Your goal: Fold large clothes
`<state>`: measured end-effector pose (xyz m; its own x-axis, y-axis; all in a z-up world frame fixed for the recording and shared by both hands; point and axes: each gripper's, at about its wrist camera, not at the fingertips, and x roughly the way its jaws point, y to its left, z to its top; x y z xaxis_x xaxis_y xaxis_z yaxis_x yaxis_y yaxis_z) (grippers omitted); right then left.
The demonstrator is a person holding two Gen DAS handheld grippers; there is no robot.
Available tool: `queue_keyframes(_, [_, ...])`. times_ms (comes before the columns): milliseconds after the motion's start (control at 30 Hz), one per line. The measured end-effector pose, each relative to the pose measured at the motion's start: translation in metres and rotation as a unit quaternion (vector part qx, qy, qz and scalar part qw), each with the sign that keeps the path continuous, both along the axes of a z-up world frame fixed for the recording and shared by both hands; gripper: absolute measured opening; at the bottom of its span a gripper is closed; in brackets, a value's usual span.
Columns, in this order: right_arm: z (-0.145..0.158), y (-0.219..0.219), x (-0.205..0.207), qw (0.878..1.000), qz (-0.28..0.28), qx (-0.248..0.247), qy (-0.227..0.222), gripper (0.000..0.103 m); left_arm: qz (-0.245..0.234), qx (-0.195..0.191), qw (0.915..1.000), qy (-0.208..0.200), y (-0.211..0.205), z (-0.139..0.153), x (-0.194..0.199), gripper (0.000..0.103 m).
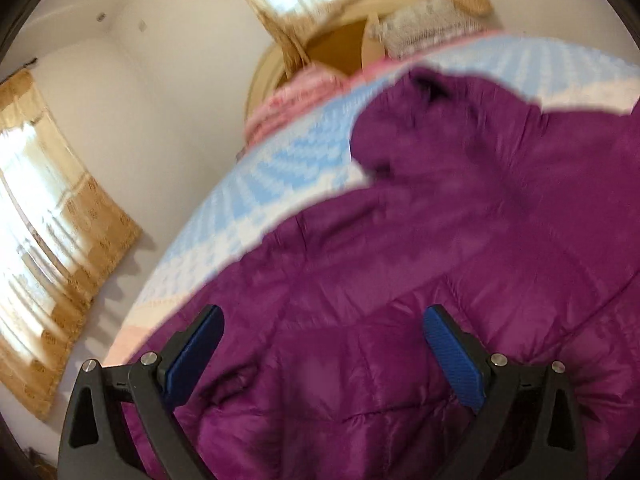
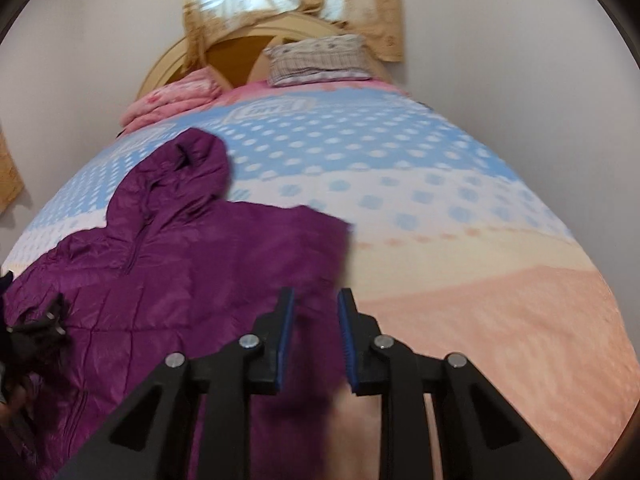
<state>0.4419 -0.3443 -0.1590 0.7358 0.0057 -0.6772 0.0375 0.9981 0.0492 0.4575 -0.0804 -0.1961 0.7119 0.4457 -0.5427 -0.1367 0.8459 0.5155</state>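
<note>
The purple quilted hooded jacket lies spread on the dotted blue-and-peach bedspread. Left tongs hang wide apart above the padding, gripping nothing. Right tongs are narrowed around the jacket's right edge; whether they pinch it I cannot tell. Side fold looks underway; next, lift that edge across.

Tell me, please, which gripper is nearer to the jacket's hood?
Left. The left gripper hovers open over the purple jacket, with the hood straight ahead. The right gripper is narrowed around the jacket's right edge, and there the hood lies farther off to the left.
</note>
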Motion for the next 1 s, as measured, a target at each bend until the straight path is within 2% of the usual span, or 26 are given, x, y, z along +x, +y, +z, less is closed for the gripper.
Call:
queue_keyframes(67, [-0.025,0.014,0.013,0.999,0.016,-0.020,0.040,0.025,0.002,-0.012,0.9999,0.004,0.004,-0.001,0.000,0.100])
queue_keyframes(133, [-0.048,0.015,0.013,0.998,0.012,-0.010,0.055,0.025,0.003,-0.018,0.9998,0.008,0.005,-0.004,0.000,0.100])
queue_keyframes(233, [-0.051,0.010,0.009,0.999,0.011,0.005,0.046,0.025,0.005,-0.035,0.9993,0.012,0.007,-0.008,0.001,0.100])
queue_keyframes(333, [-0.053,0.008,0.009,0.999,0.012,0.015,0.047,0.025,0.006,-0.027,0.9995,0.011,0.003,-0.009,0.000,0.100])
queue_keyframes(500, [-0.038,0.012,0.010,0.999,0.010,-0.005,0.050,0.025,0.005,-0.033,0.9994,0.012,0.003,-0.010,0.000,0.100])
queue_keyframes(633, [0.013,0.005,-0.002,0.999,-0.013,0.022,-0.027,0.025,0.005,-0.052,0.9985,0.016,0.008,-0.009,0.004,0.101])
queue_keyframes(700, [0.018,0.009,0.008,1.000,-0.014,0.011,-0.022,0.025,0.004,-0.067,0.9975,0.020,0.012,-0.008,0.005,0.101])
queue_keyframes(767, [0.009,0.013,0.021,1.000,-0.012,-0.005,0.001,0.025,0.005,-0.094,0.9952,0.025,0.019,-0.008,0.007,0.101])
queue_keyframes(900, [-0.036,0.016,0.043,0.997,-0.014,-0.015,0.070,0.025,0.007,-0.121,0.9921,0.030,0.025,-0.008,0.009,0.102])
queue_keyframes(933, [-0.046,0.017,0.044,0.997,-0.011,-0.016,0.079,0.025,0.007,-0.122,0.9920,0.030,0.025,-0.008,0.009,0.102])
queue_keyframes(1000, [-0.045,0.022,0.041,0.997,-0.011,-0.034,0.066,0.025,0.007,-0.125,0.9917,0.031,0.025,-0.009,0.009,0.102])
